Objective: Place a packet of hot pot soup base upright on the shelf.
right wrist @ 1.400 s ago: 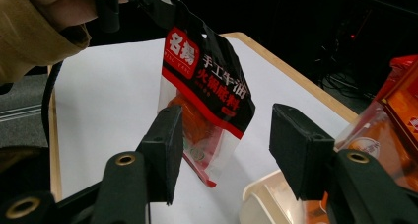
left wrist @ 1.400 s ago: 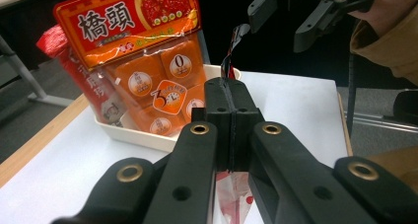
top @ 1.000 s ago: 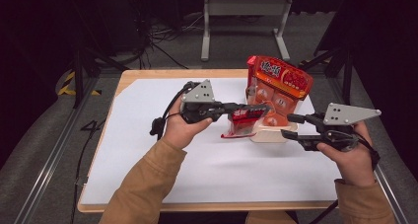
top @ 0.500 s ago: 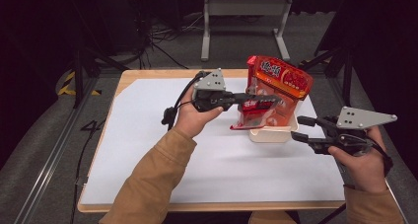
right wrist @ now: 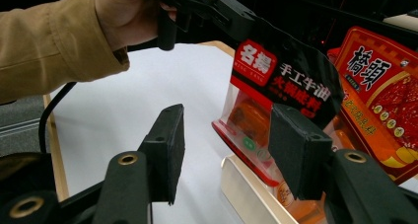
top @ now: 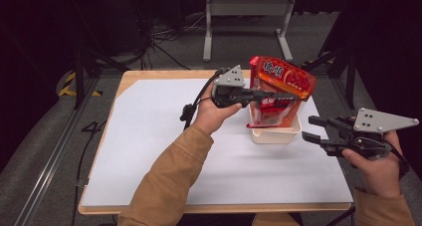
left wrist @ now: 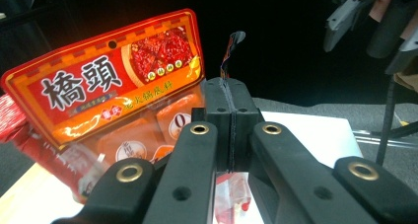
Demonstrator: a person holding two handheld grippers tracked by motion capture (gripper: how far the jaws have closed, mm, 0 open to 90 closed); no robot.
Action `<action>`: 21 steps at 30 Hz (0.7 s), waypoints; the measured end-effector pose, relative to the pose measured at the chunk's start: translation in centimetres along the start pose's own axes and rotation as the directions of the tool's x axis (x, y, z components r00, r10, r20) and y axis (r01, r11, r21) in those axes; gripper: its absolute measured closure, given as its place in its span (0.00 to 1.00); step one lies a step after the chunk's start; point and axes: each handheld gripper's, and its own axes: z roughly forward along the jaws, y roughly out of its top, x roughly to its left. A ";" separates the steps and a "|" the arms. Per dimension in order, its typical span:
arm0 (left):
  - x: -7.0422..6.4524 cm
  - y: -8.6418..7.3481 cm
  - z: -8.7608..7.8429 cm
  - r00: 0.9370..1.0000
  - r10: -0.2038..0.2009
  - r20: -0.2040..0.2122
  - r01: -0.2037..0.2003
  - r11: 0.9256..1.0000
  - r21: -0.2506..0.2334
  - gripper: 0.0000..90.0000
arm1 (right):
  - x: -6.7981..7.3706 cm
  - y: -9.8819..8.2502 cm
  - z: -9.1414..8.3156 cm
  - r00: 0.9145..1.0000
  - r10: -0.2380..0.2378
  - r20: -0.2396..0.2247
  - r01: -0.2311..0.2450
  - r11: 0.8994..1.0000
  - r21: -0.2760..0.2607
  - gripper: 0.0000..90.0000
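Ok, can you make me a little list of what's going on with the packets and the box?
Left tool: shut on the black-topped packet, pinching its top edge
Black-topped packet: held over the white box, lower end in it
Orange packet: stands upright in the box, behind the black-topped one
Right tool: open, nothing between its pads, off to the right of the box
Table: covered with a white sheet
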 end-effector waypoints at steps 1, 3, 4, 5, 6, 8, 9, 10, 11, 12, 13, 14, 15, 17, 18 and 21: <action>0.0 -0.1 0.4 1.000 0.002 0.002 -0.002 1.000 -0.001 1.00 | 0.0 0.0 -0.1 1.000 -0.002 0.000 0.002 1.000 -0.003 0.54; 0.1 -0.2 0.9 1.000 0.001 0.001 -0.001 1.000 0.000 1.00 | 0.0 0.0 -0.3 1.000 -0.002 0.003 0.002 1.000 -0.008 0.54; 0.1 -0.2 1.2 1.000 -0.006 0.006 0.006 1.000 -0.004 1.00 | 0.0 0.1 -0.4 1.000 -0.002 0.005 0.002 1.000 -0.008 0.54; 0.2 -0.3 1.3 1.000 -0.003 0.005 0.003 1.000 -0.002 1.00 | 0.0 0.1 -0.5 1.000 -0.003 0.006 0.003 1.000 -0.012 0.54; 0.2 -0.3 1.5 1.000 -0.008 0.004 0.008 1.000 -0.004 1.00 | 0.0 0.1 -0.5 1.000 -0.003 0.006 0.003 1.000 -0.014 0.54; 0.4 -0.4 2.0 1.000 -0.013 0.004 0.013 1.000 -0.004 1.00 | 0.0 0.1 -0.7 1.000 -0.003 0.006 0.003 1.000 -0.017 0.54; 0.4 -0.4 2.1 1.000 -0.010 0.007 0.010 1.000 -0.001 1.00 | 0.0 0.1 -0.7 1.000 -0.003 0.007 0.003 1.000 -0.018 0.54; 0.5 -0.5 2.3 1.000 -0.007 0.009 0.007 1.000 0.003 1.00 | 0.0 0.1 -0.7 1.000 -0.003 0.008 0.003 1.000 -0.018 0.54; 0.6 -0.5 2.4 1.000 -0.011 0.015 0.011 1.000 0.005 1.00 | 0.0 0.1 -0.7 1.000 -0.003 0.008 0.003 1.000 -0.018 0.54; 0.7 -0.7 2.6 1.000 -0.017 0.024 0.017 1.000 0.005 1.00 | 0.0 0.1 -0.7 1.000 -0.002 0.006 0.002 1.000 -0.018 0.54; 0.7 -0.8 2.8 0.999 -0.027 0.031 0.027 1.000 0.002 1.00 | 0.0 0.1 -0.7 1.000 -0.001 0.006 0.001 1.000 -0.018 0.54; 0.8 -0.8 3.0 0.999 -0.033 0.039 0.033 0.999 0.000 1.00 | 0.0 0.1 -0.7 1.000 -0.001 0.007 0.001 1.000 -0.018 0.54; 0.8 -0.9 3.1 0.998 -0.040 0.044 0.041 0.999 -0.005 1.00 | -0.1 0.1 -0.7 1.000 0.001 0.007 -0.001 1.000 -0.018 0.54; 0.8 -1.0 3.4 0.997 -0.050 0.056 0.050 0.999 -0.011 1.00 | -0.1 0.0 -0.8 1.000 0.003 0.009 -0.003 1.000 -0.020 0.54; 0.8 -1.1 3.6 0.997 -0.049 0.059 0.050 0.999 -0.013 1.00 | -0.2 0.0 -0.8 1.000 0.003 0.010 -0.003 1.000 -0.019 0.54; 0.7 -1.2 3.9 0.996 -0.051 0.066 0.052 0.999 -0.012 1.00 | -0.2 0.0 -0.8 1.000 0.005 0.009 -0.004 1.000 -0.019 0.54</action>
